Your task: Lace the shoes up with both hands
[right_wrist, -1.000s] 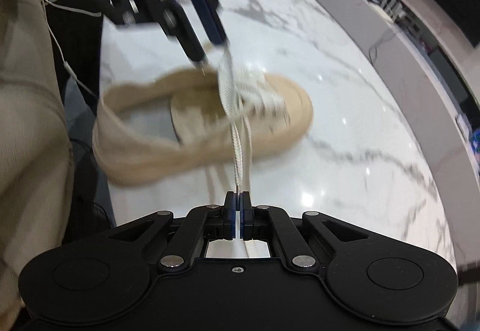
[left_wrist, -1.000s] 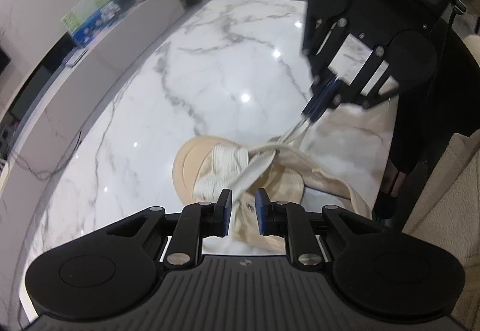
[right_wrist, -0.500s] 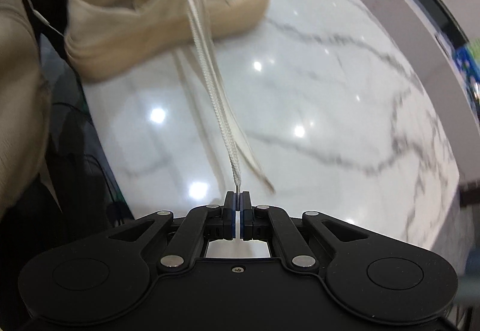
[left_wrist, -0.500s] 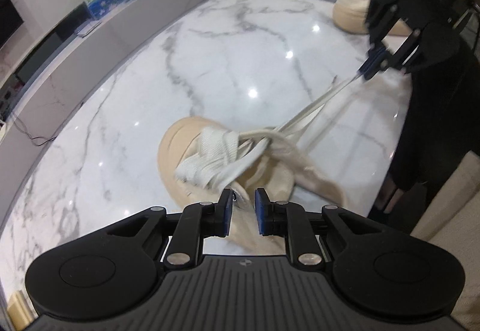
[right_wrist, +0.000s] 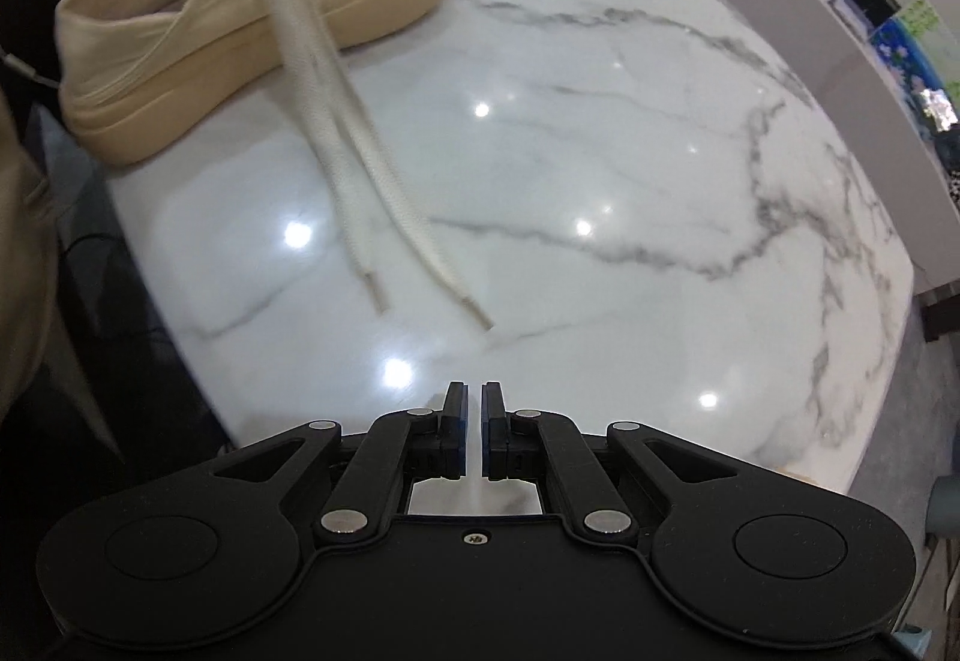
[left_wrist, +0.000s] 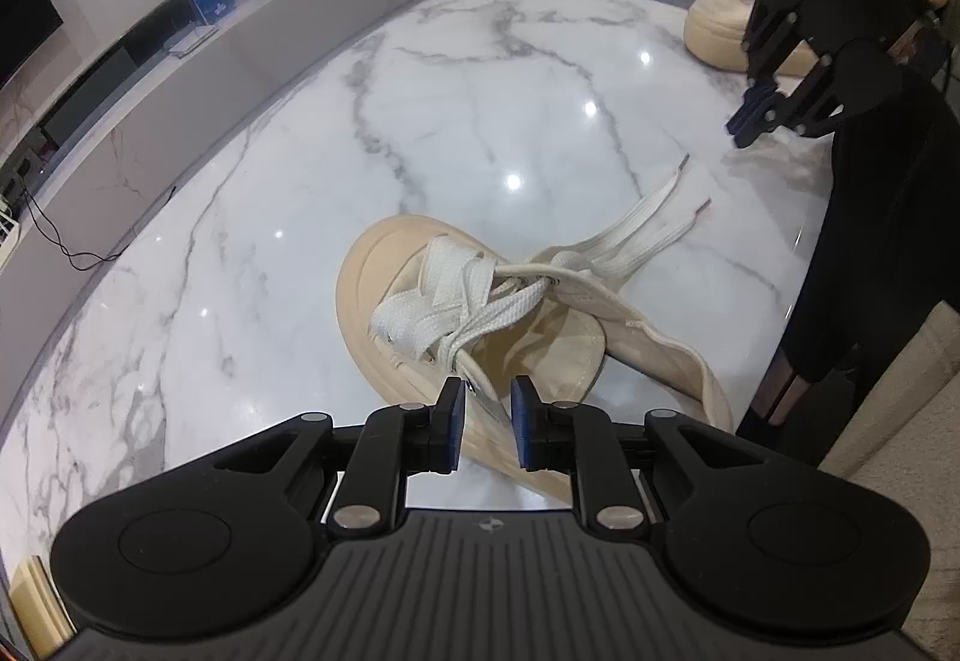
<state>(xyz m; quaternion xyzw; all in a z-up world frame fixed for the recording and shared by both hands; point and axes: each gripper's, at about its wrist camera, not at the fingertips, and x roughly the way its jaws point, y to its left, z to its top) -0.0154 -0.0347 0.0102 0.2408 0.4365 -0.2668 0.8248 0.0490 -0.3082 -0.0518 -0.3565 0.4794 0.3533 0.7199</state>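
Note:
A beige shoe (left_wrist: pixel 540 355) with white laces (left_wrist: pixel 456 301) lies on the white marble table (left_wrist: pixel 480 91). My left gripper (left_wrist: pixel 487 421) is open, right at the shoe's near side, with nothing between its pads. Two loose lace ends (left_wrist: pixel 654 217) trail from the shoe toward my right gripper (left_wrist: pixel 753 112). In the right wrist view the shoe (right_wrist: pixel 240 1) is at the top left, and both lace ends (right_wrist: pixel 384 217) lie flat on the table. My right gripper (right_wrist: pixel 473 433) is slightly open and empty, a short way behind the lace tips.
A second beige shoe (left_wrist: pixel 720 25) sits at the table's far right corner. The person's dark clothing (left_wrist: pixel 888 241) stands along the right table edge. A low grey cabinet (left_wrist: pixel 180 79) runs behind the table on the left.
My right gripper has opened and let go of the lace it was pulling taut. The lace ends have dropped onto the table. My left gripper stays open by the shoe.

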